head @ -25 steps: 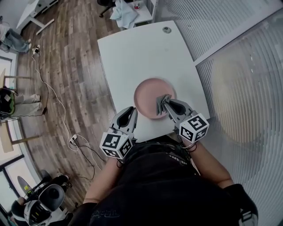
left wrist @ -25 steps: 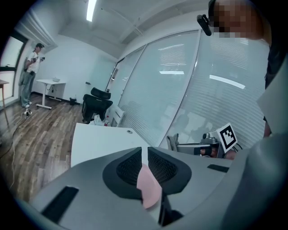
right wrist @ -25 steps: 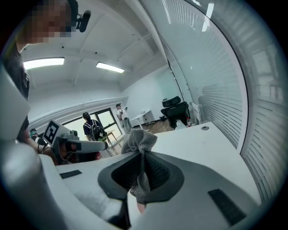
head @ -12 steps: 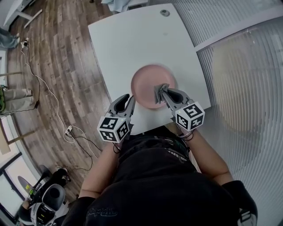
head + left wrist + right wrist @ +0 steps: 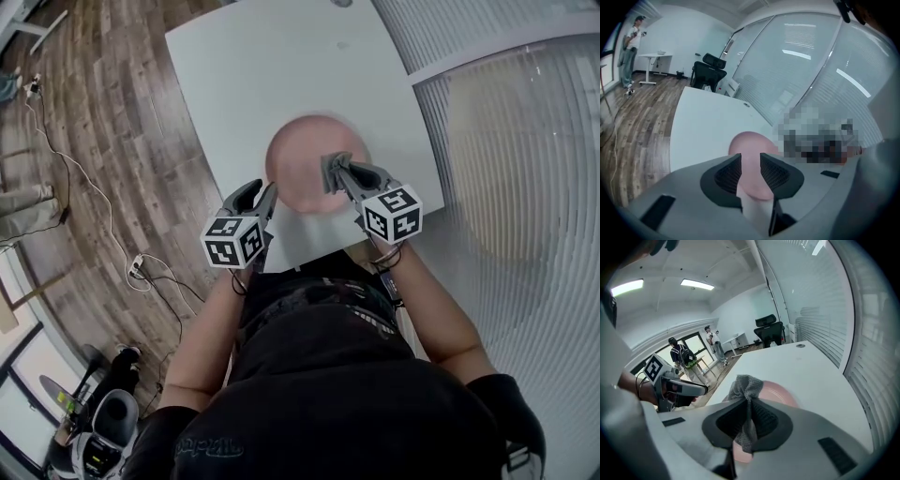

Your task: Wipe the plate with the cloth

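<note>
The white rectangular table carries only one thing, the round pink plate, which lies towards the table's near right corner, closer to the near edge than to the far one. Both grippers are low at that near edge. The left gripper sits just beside the plate's near left rim. Its jaws have just been opening and now stand spread, with nothing pinched between them; the plate only shows through the gap, farther off. Whether a jaw touches the rim cannot be told. The right gripper reaches over the near right part of the plate with its jaws pressed together on the grey knitted cloth, which is bunched above the pads and hangs in a strip below them. As to progress, the fetching looks done: the cloth is already in the right gripper and has been brought to the plate. The wiping itself appears to be just at its start or about to start, since no view shows plainly whether the cloth rests on the plate's surface, and the plate shows no marks or wet streaks that would tell how much has been rubbed. What seems left is to steady the plate, probably with the open left gripper at the rim, and then to pass the cloth across the whole face.
</note>
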`<action>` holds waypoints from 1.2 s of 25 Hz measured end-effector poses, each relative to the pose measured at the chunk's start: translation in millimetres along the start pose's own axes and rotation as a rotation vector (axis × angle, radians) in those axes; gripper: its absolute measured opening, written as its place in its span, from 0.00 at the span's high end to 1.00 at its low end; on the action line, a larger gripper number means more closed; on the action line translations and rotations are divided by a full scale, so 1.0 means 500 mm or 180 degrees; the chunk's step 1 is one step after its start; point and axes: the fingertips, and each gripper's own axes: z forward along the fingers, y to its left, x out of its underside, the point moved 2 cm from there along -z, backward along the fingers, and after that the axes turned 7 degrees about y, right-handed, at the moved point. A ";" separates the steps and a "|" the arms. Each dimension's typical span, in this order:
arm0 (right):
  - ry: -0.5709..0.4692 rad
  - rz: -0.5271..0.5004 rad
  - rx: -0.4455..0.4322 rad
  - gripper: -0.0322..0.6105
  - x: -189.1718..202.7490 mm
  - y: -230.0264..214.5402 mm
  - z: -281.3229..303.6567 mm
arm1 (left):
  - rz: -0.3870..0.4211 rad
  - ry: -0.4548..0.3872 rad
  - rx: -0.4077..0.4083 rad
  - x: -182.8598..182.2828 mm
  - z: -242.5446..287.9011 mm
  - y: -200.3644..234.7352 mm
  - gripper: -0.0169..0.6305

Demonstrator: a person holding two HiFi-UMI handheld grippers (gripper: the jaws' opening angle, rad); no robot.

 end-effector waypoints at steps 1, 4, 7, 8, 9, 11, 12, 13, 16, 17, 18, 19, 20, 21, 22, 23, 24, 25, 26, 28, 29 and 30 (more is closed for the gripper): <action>0.0019 0.0027 0.0005 0.90 0.004 -0.008 0.008 | -0.0024 0.0037 -0.0032 0.006 0.010 0.009 0.78; 0.0110 0.0158 0.0037 0.90 0.021 -0.030 0.030 | -0.0093 0.0169 -0.0058 0.029 0.041 0.024 0.77; 0.0223 0.0247 0.0100 0.90 0.037 -0.043 0.047 | -0.0142 0.0303 -0.0015 0.053 0.065 0.029 0.76; 0.0247 0.0256 0.0111 0.90 0.042 -0.046 0.053 | -0.0153 0.0341 -0.0020 0.060 0.071 0.033 0.76; 0.0273 0.0264 0.0117 0.90 0.045 -0.048 0.058 | -0.0163 0.0375 -0.0032 0.065 0.076 0.037 0.75; 0.0347 0.0282 0.0157 0.90 0.054 -0.054 0.070 | -0.0212 0.0443 -0.0050 0.074 0.087 0.046 0.75; 0.0392 0.0286 0.0204 0.90 0.059 -0.059 0.076 | -0.0259 0.0481 -0.0055 0.079 0.093 0.051 0.75; 0.0441 0.0293 0.0260 0.90 0.066 -0.065 0.081 | -0.0307 0.0521 -0.0063 0.084 0.098 0.055 0.75; 0.0580 0.0363 0.0356 0.90 0.090 -0.080 0.095 | -0.0355 0.0621 -0.0102 0.097 0.115 0.060 0.75; 0.0617 0.0388 0.0367 0.90 0.094 -0.082 0.099 | -0.0355 0.0648 -0.0108 0.099 0.119 0.061 0.75; 0.0649 0.0405 0.0374 0.90 0.098 -0.082 0.102 | -0.0353 0.0679 -0.0115 0.100 0.124 0.062 0.75; 0.0678 0.0416 0.0383 0.90 0.100 -0.082 0.106 | -0.0348 0.0712 -0.0131 0.103 0.128 0.064 0.75; 0.0711 0.0423 0.0399 0.90 0.103 -0.083 0.109 | -0.0342 0.0743 -0.0155 0.105 0.132 0.067 0.75; 0.0749 0.0430 0.0425 0.90 0.107 -0.084 0.113 | -0.0332 0.0768 -0.0185 0.105 0.135 0.070 0.75; 0.0794 0.0433 0.0460 0.90 0.110 -0.086 0.116 | -0.0315 0.0789 -0.0212 0.105 0.137 0.071 0.75; 0.0845 0.0434 0.0495 0.90 0.113 -0.087 0.119 | -0.0301 0.0815 -0.0230 0.106 0.138 0.072 0.75; 0.0897 0.0436 0.0522 0.90 0.117 -0.088 0.124 | -0.0299 0.0842 -0.0236 0.108 0.140 0.073 0.75; 0.0947 0.0448 0.0537 0.90 0.122 -0.089 0.130 | -0.0313 0.0867 -0.0234 0.110 0.142 0.074 0.75; 0.0997 0.0468 0.0547 0.90 0.127 -0.091 0.137 | -0.0336 0.0883 -0.0229 0.112 0.144 0.075 0.75; 0.1116 0.0498 0.0590 0.90 0.137 -0.098 0.148 | -0.0364 0.0906 -0.0224 0.114 0.150 0.076 0.76; 0.1180 0.0489 0.0624 0.90 0.139 -0.101 0.152 | -0.0367 0.0915 -0.0221 0.114 0.153 0.075 0.76; 0.1237 0.0457 0.0666 0.90 0.138 -0.104 0.154 | -0.0368 0.0922 -0.0221 0.113 0.156 0.075 0.78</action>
